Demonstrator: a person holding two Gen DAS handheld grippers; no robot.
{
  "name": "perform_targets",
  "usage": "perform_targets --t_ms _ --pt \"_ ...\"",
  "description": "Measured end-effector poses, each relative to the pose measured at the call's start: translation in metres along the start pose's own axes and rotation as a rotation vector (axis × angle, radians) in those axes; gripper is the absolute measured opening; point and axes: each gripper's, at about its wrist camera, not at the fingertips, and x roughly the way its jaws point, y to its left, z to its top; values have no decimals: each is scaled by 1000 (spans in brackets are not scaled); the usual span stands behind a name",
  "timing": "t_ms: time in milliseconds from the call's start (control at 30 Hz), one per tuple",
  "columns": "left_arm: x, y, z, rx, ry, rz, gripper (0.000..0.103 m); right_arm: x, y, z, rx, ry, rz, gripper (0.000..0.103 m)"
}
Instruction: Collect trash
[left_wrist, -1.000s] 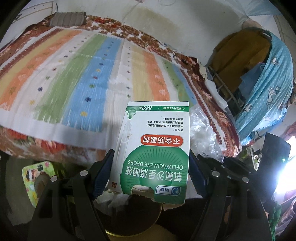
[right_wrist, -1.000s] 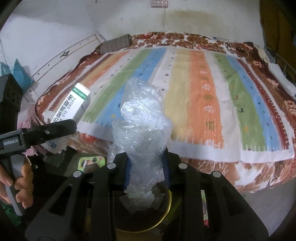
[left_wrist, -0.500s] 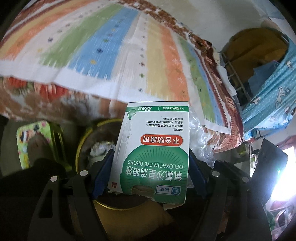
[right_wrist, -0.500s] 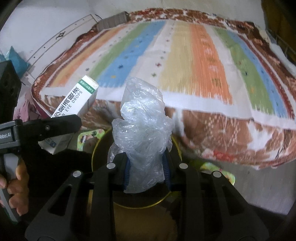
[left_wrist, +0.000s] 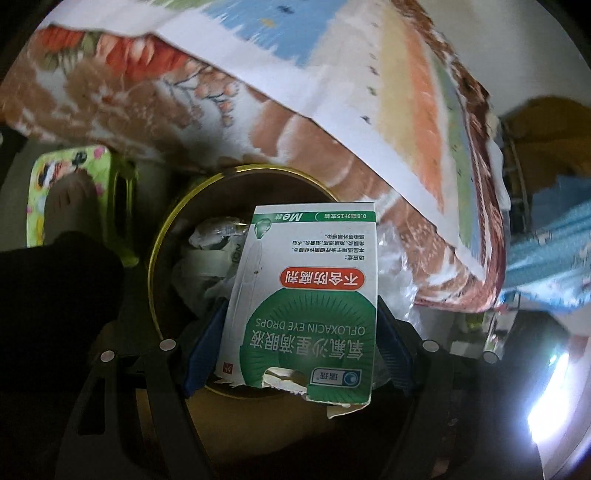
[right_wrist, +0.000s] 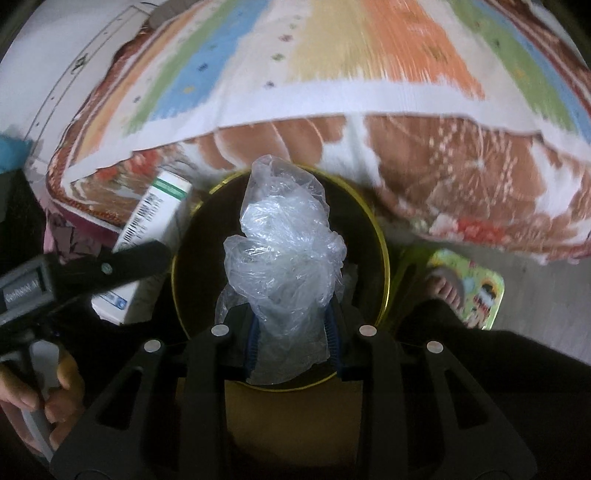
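My left gripper (left_wrist: 299, 343) is shut on a green and white eye drops box (left_wrist: 306, 295) and holds it over a round dark bin with a gold rim (left_wrist: 155, 258). Crumpled white trash (left_wrist: 207, 258) lies inside the bin. My right gripper (right_wrist: 291, 332) is shut on a crumpled clear plastic bag (right_wrist: 284, 254) and holds it above the same bin (right_wrist: 382, 266). The box (right_wrist: 155, 218) and the left gripper show at the left of the right wrist view.
A bed with a striped cover (right_wrist: 332, 62) and floral side (left_wrist: 147, 110) stands just behind the bin. A person's foot in a sandal on a green mat (right_wrist: 465, 288) is beside the bin. Blue cloth (left_wrist: 546, 251) hangs at the right.
Both grippers have tilted down and moved from the bed's edge to over the bin, each still holding its item. The bin's inside now fills the lower middle of both views.
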Motion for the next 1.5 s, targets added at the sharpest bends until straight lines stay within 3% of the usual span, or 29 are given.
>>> perform_targets --t_ms 233,400,467,633,1000,1100,1300,1500 --pt "23 12 12 -113 37 0 75 25 -6 9 46 42 -25 31" --pt "41 11 23 -102 75 1 80 41 -12 16 101 56 5 34" --pt "45 13 29 -103 58 27 92 48 -14 18 124 62 9 38" --pt "35 21 39 -136 -24 74 94 48 -16 20 127 50 0 52" --pt "3 -16 39 110 -167 230 95 15 -12 23 97 -51 3 65" --pt "-8 -22 39 162 -212 273 95 1 -10 26 70 -97 -40 65" --pt "-46 -35 30 246 -336 295 97 -36 -5 22 30 -183 -41 71" --pt "-86 -59 16 390 -454 310 97 -70 4 21 -5 -281 -81 78"
